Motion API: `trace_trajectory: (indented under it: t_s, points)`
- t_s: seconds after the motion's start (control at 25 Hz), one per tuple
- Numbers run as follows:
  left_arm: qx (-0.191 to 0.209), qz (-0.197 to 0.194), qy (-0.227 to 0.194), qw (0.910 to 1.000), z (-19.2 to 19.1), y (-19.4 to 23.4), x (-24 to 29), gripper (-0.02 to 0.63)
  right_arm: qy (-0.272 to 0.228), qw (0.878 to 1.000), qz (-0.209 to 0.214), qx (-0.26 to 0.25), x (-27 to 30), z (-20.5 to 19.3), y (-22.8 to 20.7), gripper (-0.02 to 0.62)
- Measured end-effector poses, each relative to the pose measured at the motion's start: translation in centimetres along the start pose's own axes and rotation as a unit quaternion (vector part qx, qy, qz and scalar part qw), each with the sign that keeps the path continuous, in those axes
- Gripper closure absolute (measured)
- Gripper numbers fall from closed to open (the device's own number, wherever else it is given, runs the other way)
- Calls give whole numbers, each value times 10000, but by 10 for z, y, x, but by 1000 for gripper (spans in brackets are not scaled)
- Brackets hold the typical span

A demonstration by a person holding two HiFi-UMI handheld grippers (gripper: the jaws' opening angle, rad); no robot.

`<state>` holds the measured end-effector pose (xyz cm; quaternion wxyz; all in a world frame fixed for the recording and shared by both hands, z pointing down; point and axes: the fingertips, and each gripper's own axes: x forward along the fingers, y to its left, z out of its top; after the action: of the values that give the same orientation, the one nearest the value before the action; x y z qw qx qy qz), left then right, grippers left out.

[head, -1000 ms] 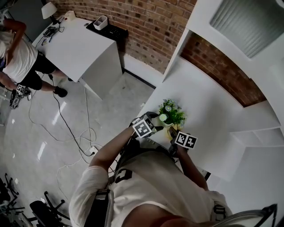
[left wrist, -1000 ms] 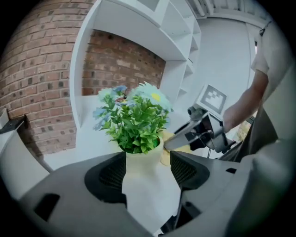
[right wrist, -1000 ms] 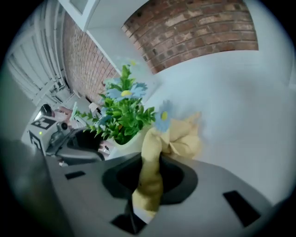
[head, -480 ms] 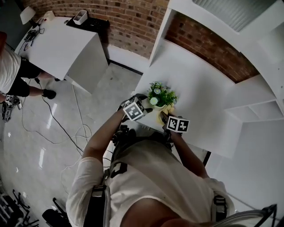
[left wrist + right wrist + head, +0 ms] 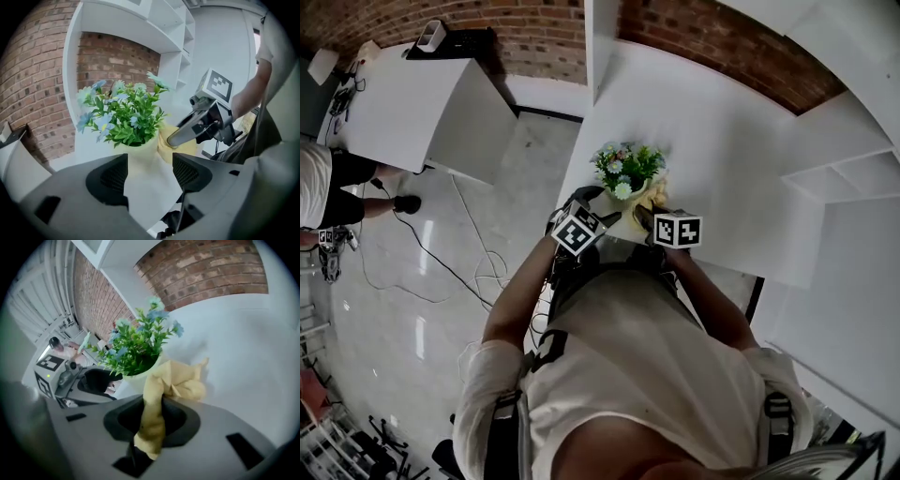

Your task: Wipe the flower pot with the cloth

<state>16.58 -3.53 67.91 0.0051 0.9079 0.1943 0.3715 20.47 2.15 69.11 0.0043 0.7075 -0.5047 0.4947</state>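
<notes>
Pinched in right tongs (image 5: 151, 420), cloth (image 5: 180, 380) — seemingly — touches flower pot (image 5: 135, 379).

Worktop: white worktop (image 5: 722, 131), set against a brick wall (image 5: 722, 37).
On the worktop: a pale flower pot (image 5: 138, 154) with green leaves and blue flowers, upright, near the front edge.
Floor: pale, glossy floor (image 5: 412, 281), left of the worktop.
On the floor: cables (image 5: 478, 258) in loose loops.
Second table: white table (image 5: 394, 103) at far left, with a small white box (image 5: 431, 36) at its far end.
</notes>
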Motion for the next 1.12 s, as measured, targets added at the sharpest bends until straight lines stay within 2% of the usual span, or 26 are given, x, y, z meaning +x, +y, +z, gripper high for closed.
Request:
trace_trajectory:
  t_s: [0.12,0.24,0.56,0.68,0.8,1.0,1.12]
  points:
    - [-180,255,10,9995,2,22,3,293,-155,9998,-75,87,-5,17,-23,508]
    - [-378,139,-50,9992,15,20,8,293,-214,9997,-56,60,-8,25,-31,508]
    - [-735,187,-221,9969,11,-2,0,295,194,9992,76,-333,7,-5,8,508]
    - [-686,111,-126,9975,8,-11,-6,294,329,9984,160,-436,12,-12,17,508]
    - [-435,61,-186,9989,7,-19,-6,295,313,9983,182,-454,13,-10,16,508]
    - [-584,125,-213,9980,-1,2,-5,293,133,9996,122,-225,1,-1,0,508]
    - [-412,74,-186,9990,4,7,-4,293,56,9997,15,-222,-4,5,0,508]
